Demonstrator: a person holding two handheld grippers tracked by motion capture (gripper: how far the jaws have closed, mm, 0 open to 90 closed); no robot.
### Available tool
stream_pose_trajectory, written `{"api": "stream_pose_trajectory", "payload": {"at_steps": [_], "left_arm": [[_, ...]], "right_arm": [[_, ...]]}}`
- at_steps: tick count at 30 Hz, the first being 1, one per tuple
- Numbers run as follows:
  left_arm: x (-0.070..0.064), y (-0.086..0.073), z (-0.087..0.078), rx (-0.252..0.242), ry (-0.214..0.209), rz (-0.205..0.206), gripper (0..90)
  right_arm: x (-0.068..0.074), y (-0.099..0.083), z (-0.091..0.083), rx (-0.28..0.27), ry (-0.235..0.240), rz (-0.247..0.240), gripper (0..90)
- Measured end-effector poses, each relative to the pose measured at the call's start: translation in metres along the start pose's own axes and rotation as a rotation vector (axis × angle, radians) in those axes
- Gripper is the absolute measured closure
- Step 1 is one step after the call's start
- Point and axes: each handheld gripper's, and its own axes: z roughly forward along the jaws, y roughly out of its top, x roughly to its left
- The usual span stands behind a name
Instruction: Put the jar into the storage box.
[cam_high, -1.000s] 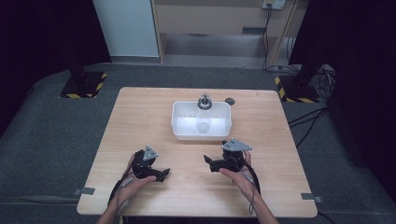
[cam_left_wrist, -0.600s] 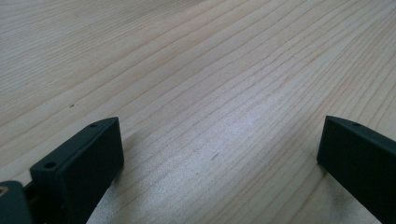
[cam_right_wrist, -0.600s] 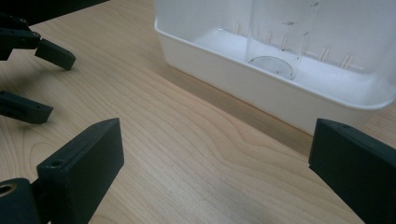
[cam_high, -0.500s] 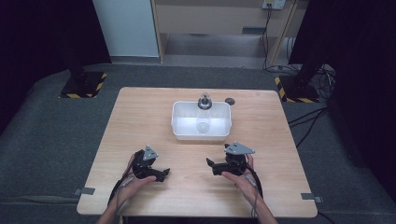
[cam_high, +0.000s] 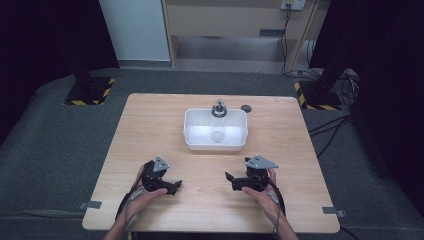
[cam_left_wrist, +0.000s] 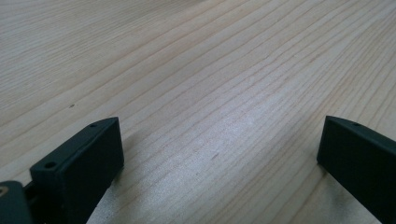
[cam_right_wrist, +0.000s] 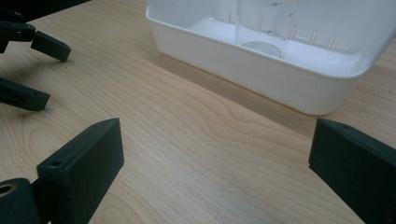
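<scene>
A white plastic tub (cam_high: 189, 131) (cam_right_wrist: 243, 65) stands on the middle of the wooden table (cam_high: 150, 130). A clear measuring beaker (cam_high: 218, 134) (cam_right_wrist: 268, 25) stands upright inside it. My left gripper (cam_high: 174, 188) (cam_left_wrist: 219, 154) rests low over the near left of the table, open, with bare wood between its jaws. My right gripper (cam_high: 230, 181) (cam_right_wrist: 215, 163) is open at the near right and faces the tub's near wall with nothing between its jaws. The two grippers point toward each other. The left gripper's fingers (cam_right_wrist: 35, 70) show at the top left of the right gripper view.
A small object with a round metal top (cam_high: 218, 108) stands just behind the tub, and a dark disc (cam_high: 245, 108) lies to its right. Bare wood lies between the grippers and the tub. Grey floor surrounds the table, and cables (cam_high: 330, 135) run at the right.
The right gripper has drifted slightly toward the table's near edge. The left gripper has barely moved. Both stay open.
</scene>
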Motion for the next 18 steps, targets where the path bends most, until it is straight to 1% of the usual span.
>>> {"api": "stream_pose_trajectory", "payload": {"at_steps": [18], "left_arm": [[0.0,0.0,0.0,0.0,0.0,0.0,0.0]], "right_arm": [[-0.002,-0.011,-0.009,0.007,-0.008,0.023,3.3]]}}
